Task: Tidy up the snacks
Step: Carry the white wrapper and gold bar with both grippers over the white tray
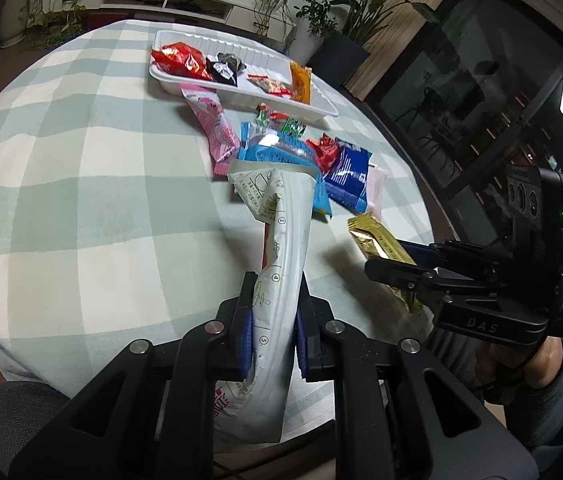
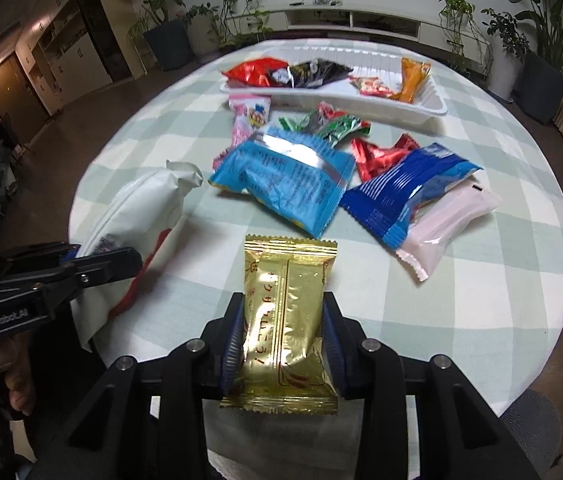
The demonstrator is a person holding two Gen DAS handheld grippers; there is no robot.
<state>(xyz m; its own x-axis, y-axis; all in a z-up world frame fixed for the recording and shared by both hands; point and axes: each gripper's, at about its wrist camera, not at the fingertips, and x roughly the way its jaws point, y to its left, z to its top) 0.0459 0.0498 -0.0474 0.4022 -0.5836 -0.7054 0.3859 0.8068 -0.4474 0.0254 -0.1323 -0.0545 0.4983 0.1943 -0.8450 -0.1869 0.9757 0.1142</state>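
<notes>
My left gripper (image 1: 272, 312) is shut on a long white snack packet (image 1: 281, 240) and holds it above the near table edge; the packet also shows in the right wrist view (image 2: 141, 208). My right gripper (image 2: 281, 320) is shut on a gold snack packet (image 2: 287, 300), which also shows in the left wrist view (image 1: 381, 248). A white tray (image 2: 433, 110) at the far side holds red, black and orange packets. Loose snacks lie between: a light blue bag (image 2: 285, 180), a dark blue bag (image 2: 401, 192), a pale pink packet (image 2: 445, 220), a pink packet (image 1: 213, 128) and small red and green sweets.
The round table (image 1: 61, 160) has a green and white checked cloth. Potted plants and a low white cabinet stand behind it. The right gripper body (image 1: 481, 280) is at the right of the left wrist view; the left gripper body (image 2: 41, 280) is at the left of the right wrist view.
</notes>
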